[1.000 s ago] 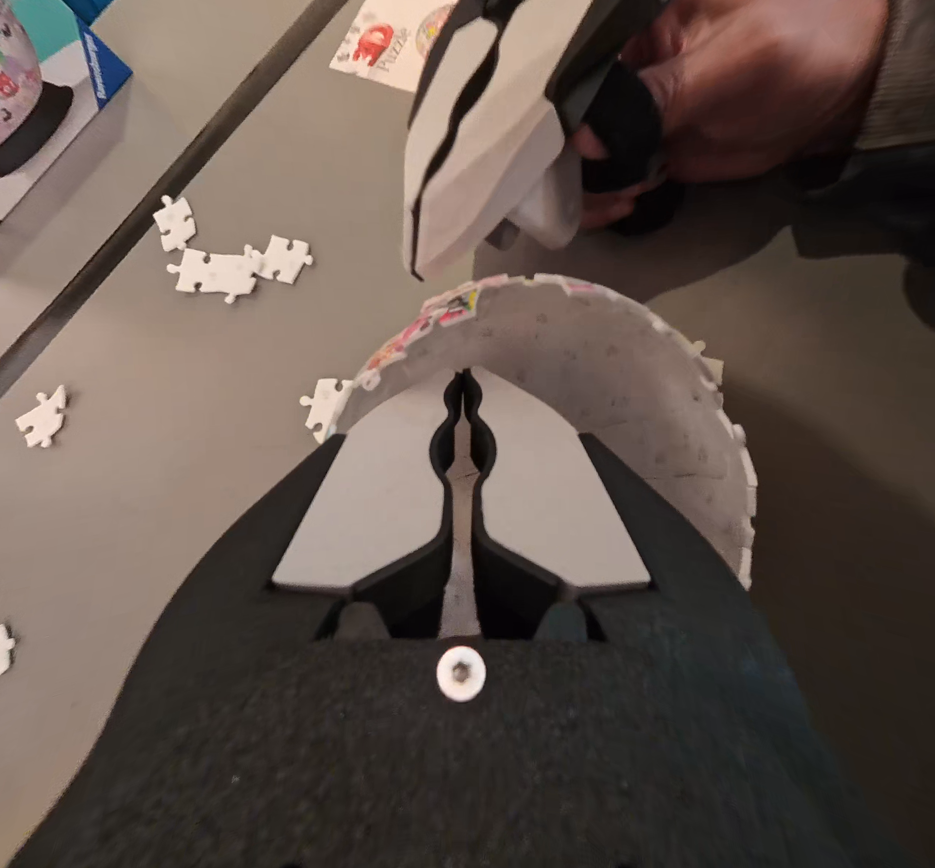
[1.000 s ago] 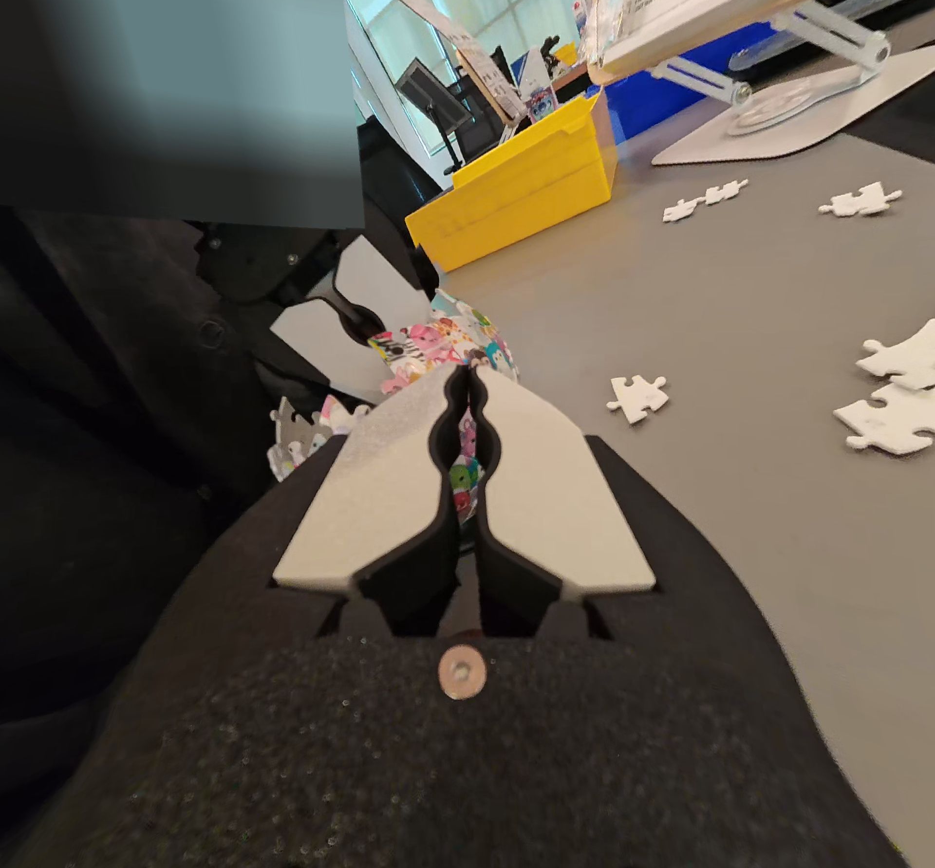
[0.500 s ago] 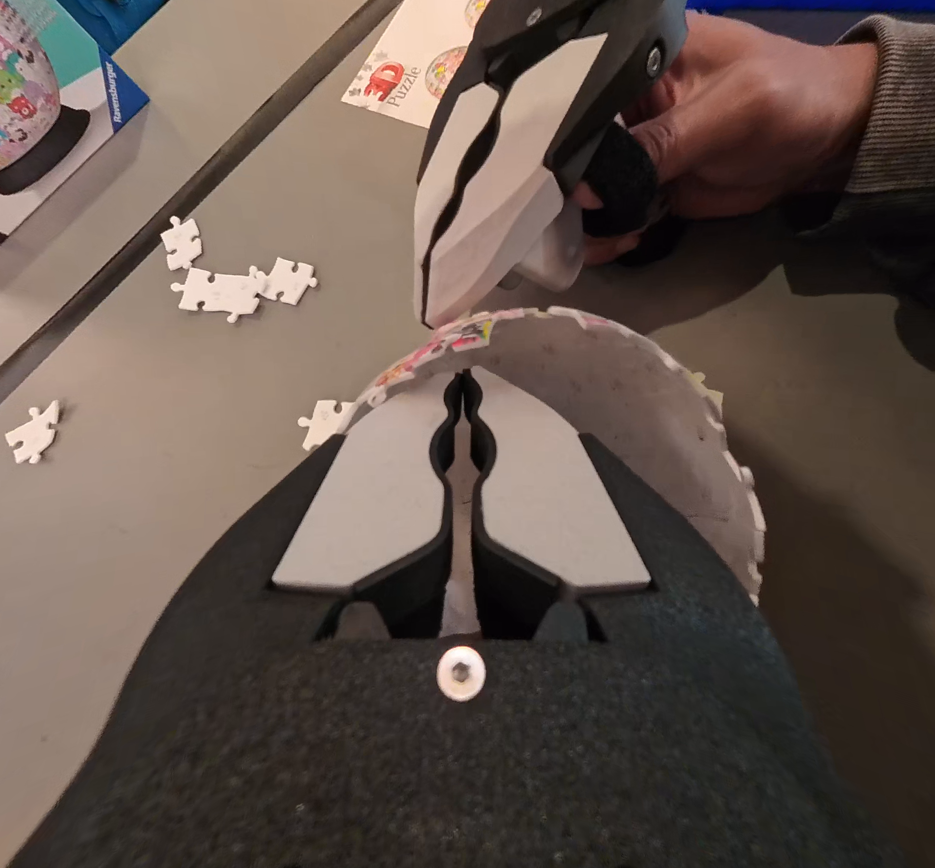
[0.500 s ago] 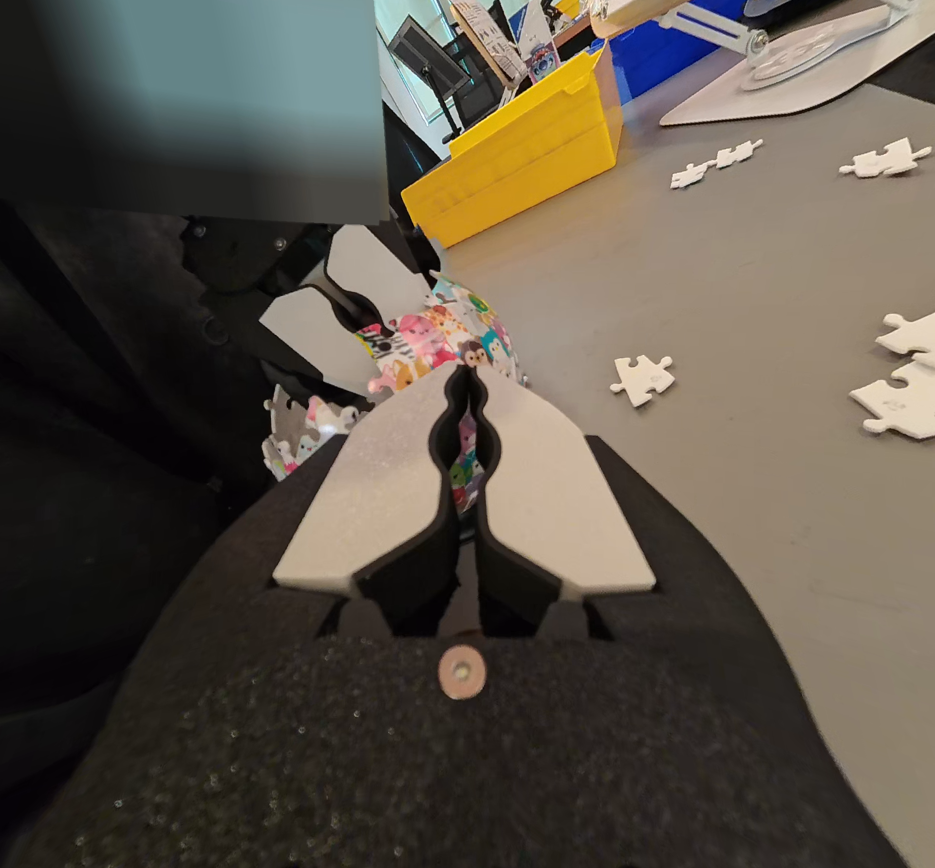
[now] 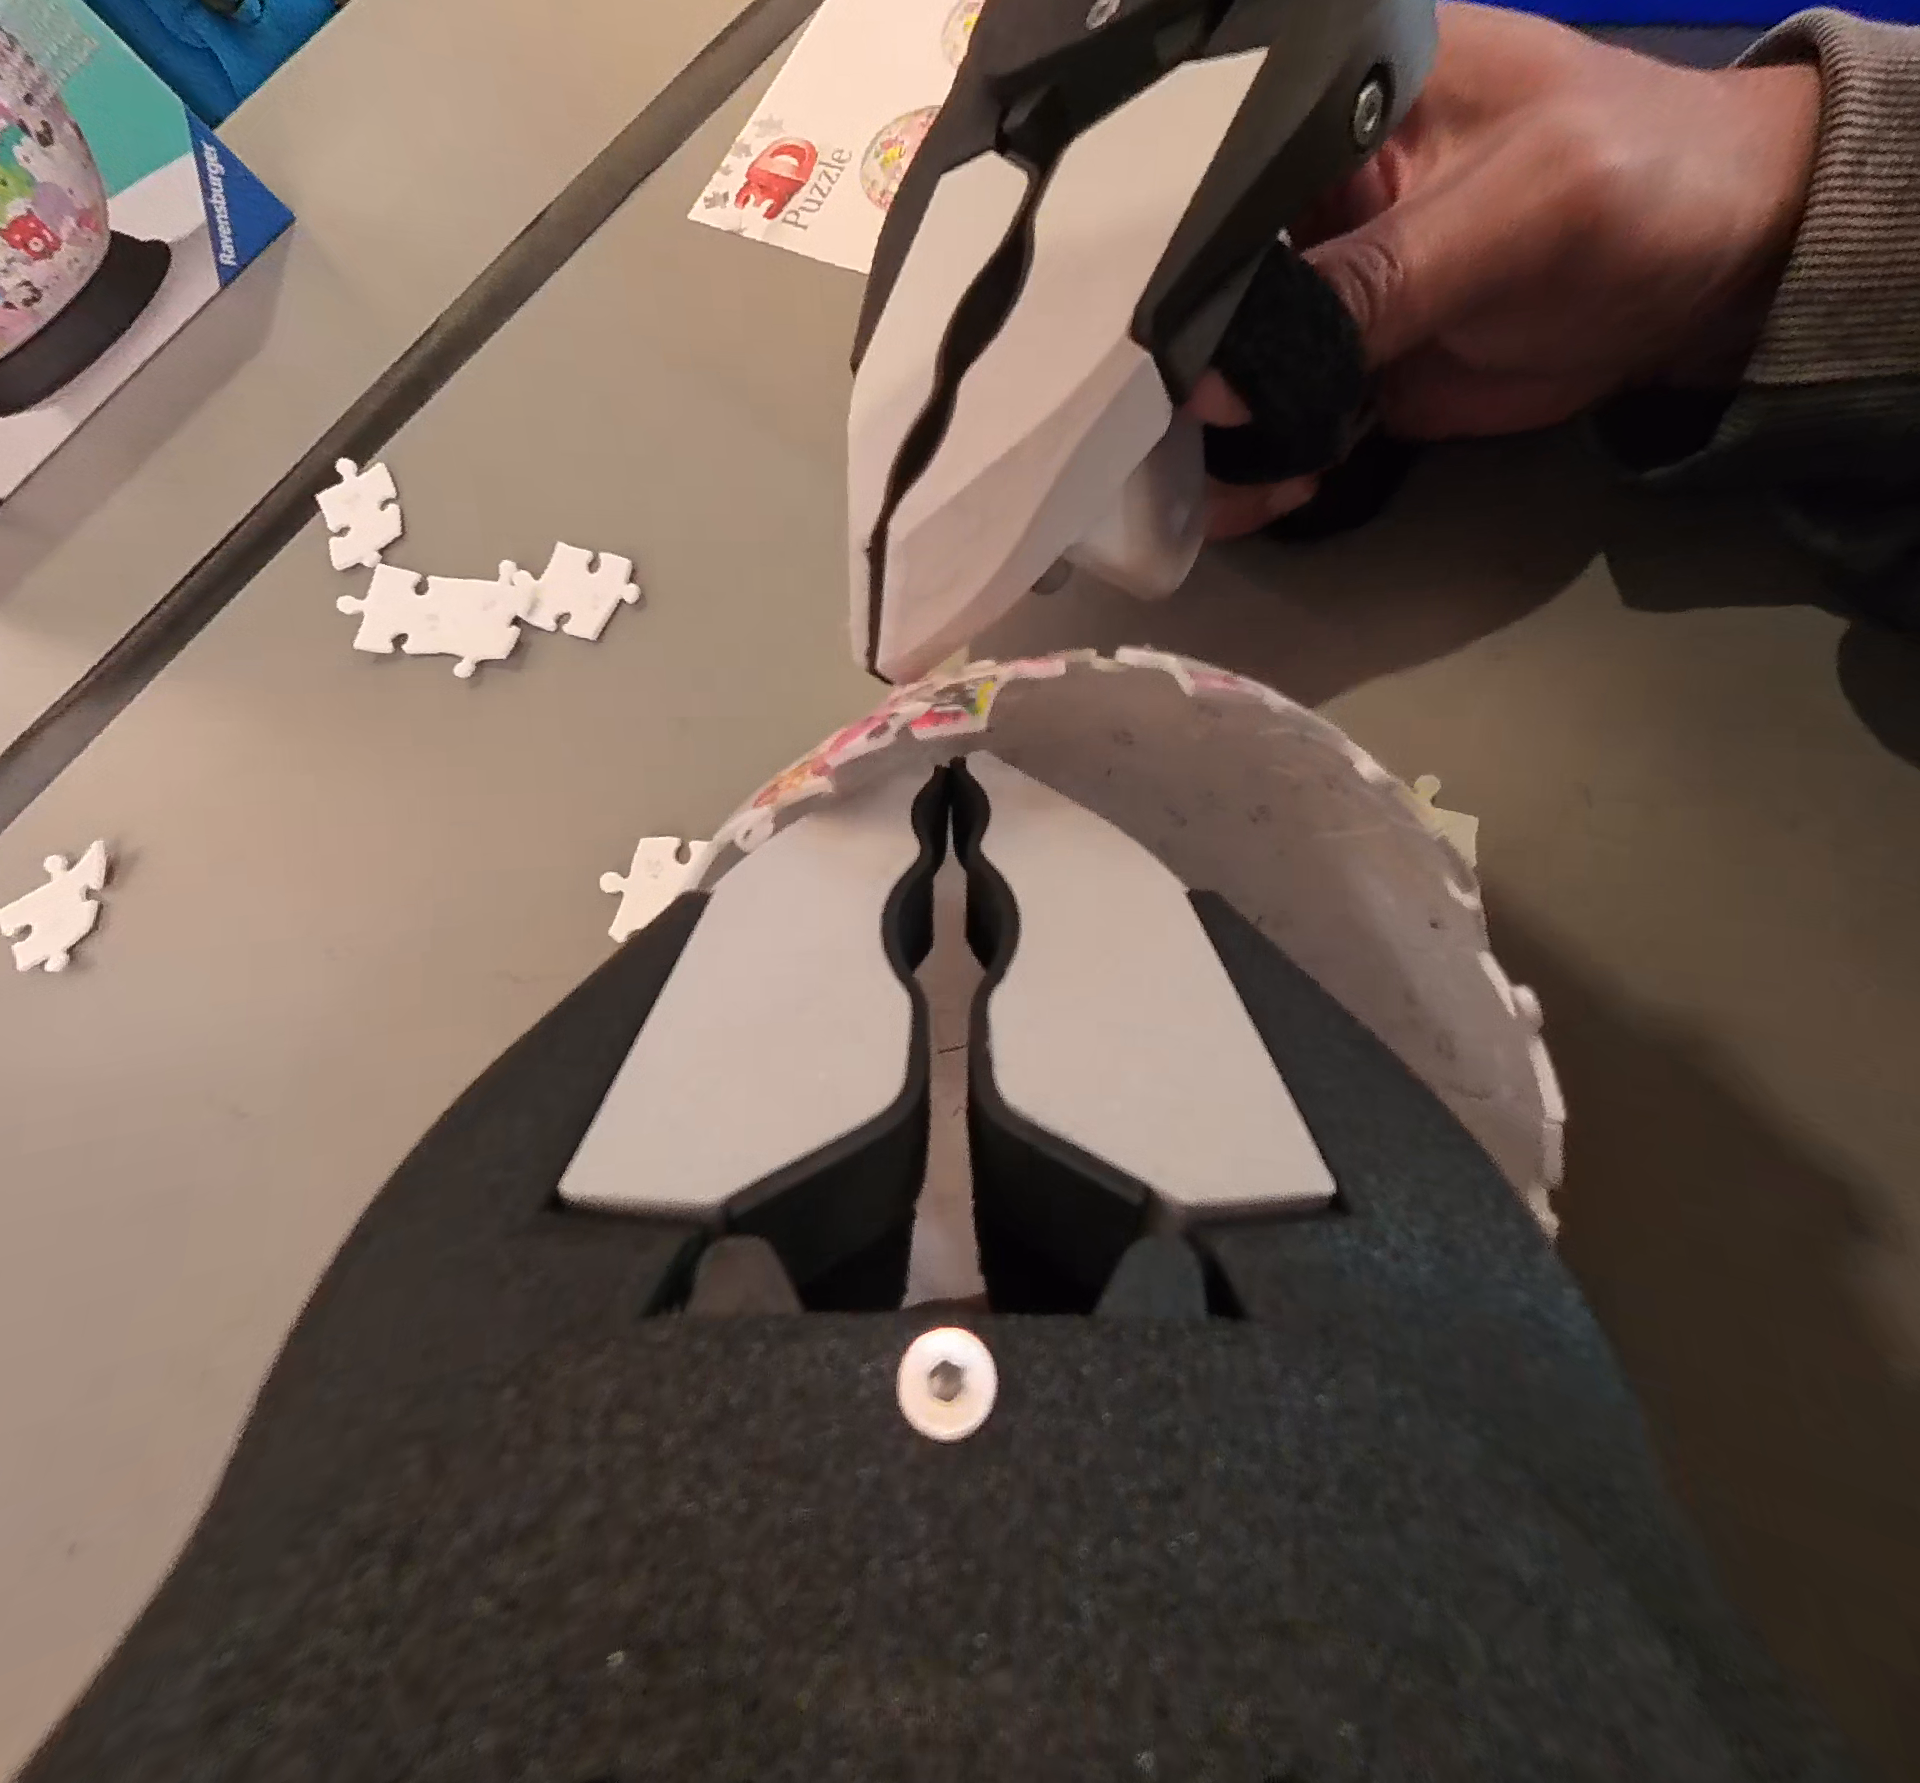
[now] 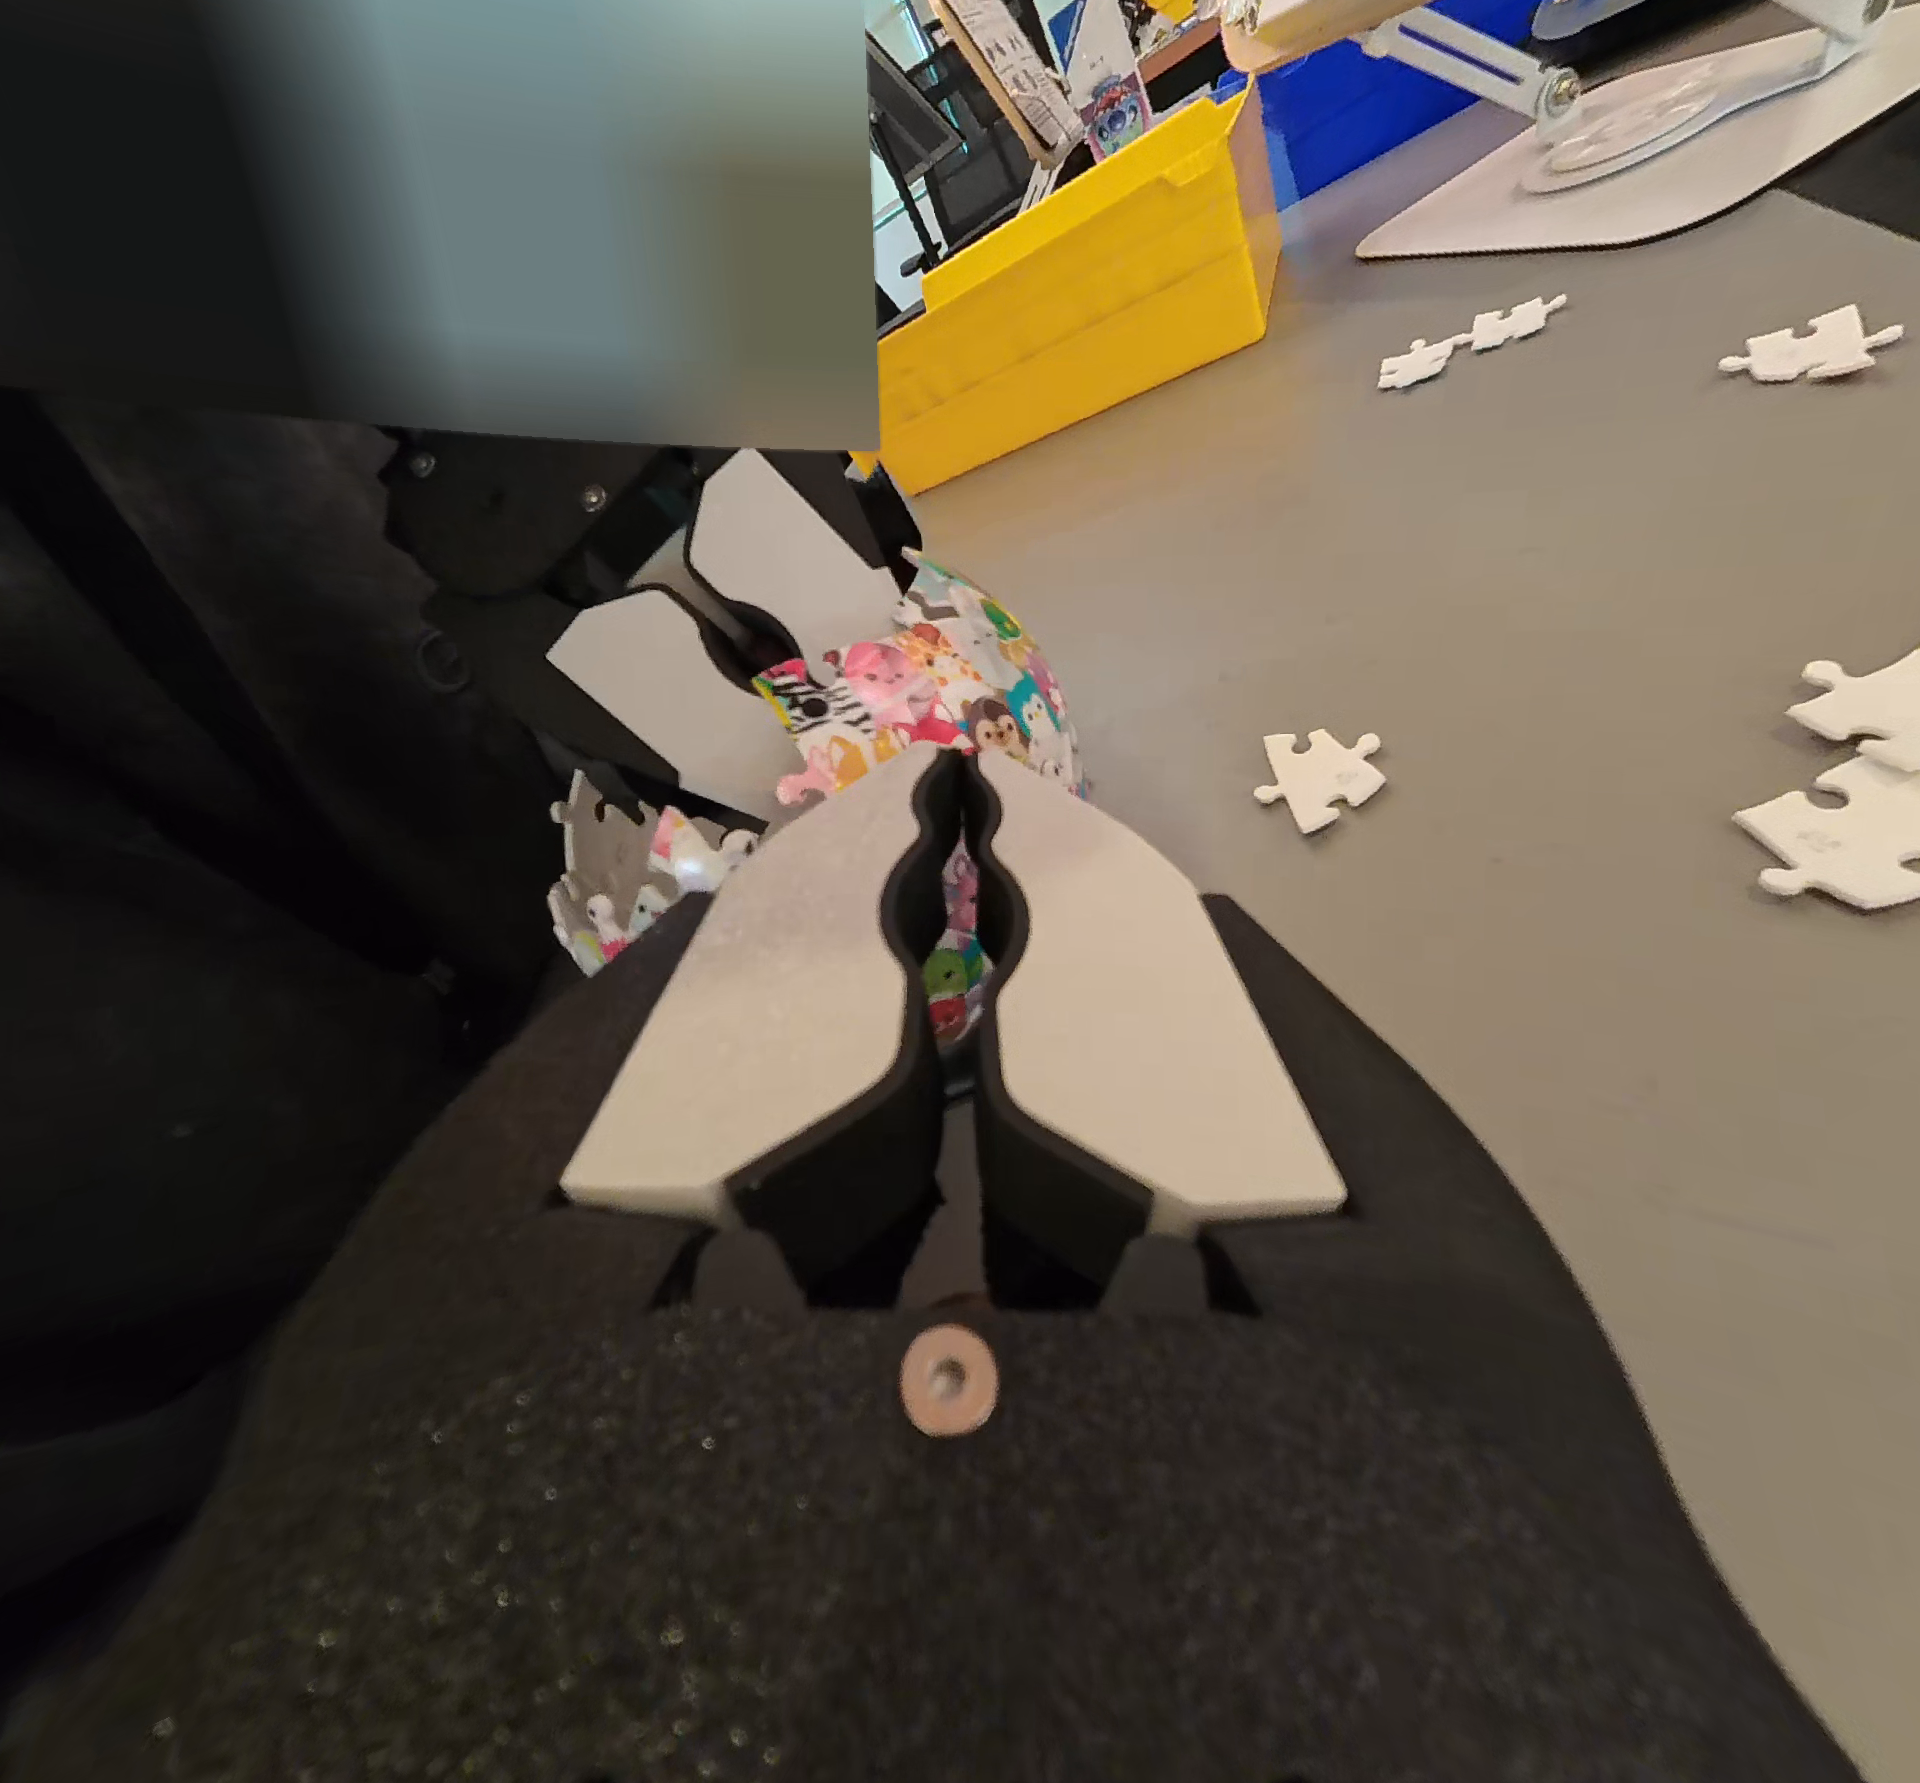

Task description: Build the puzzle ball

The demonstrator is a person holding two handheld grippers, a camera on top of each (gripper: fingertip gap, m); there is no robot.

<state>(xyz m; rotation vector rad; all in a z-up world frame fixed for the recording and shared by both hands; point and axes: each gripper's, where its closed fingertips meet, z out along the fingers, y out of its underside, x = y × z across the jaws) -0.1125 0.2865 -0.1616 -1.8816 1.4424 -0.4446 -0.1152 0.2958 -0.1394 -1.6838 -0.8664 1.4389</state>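
A partly built puzzle ball, a curved shell with a white inside and colourful cartoon print outside, is held just above the grey table. My left gripper is shut on the shell's edge; it also shows in the right wrist view. My right gripper is shut, and its tips touch the shell's upper rim. I cannot tell whether a thin piece sits between its jaws. A hand holds the right gripper.
Loose white pieces lie face down on the table. The puzzle box stands far left, a leaflet behind. A yellow bin and a white stand are farther off. Both grippers' tips are close together, under 4 cm apart.
The right gripper has come down from a little above the shell until its tips meet the rim. The left gripper keeps its hold on the shell.
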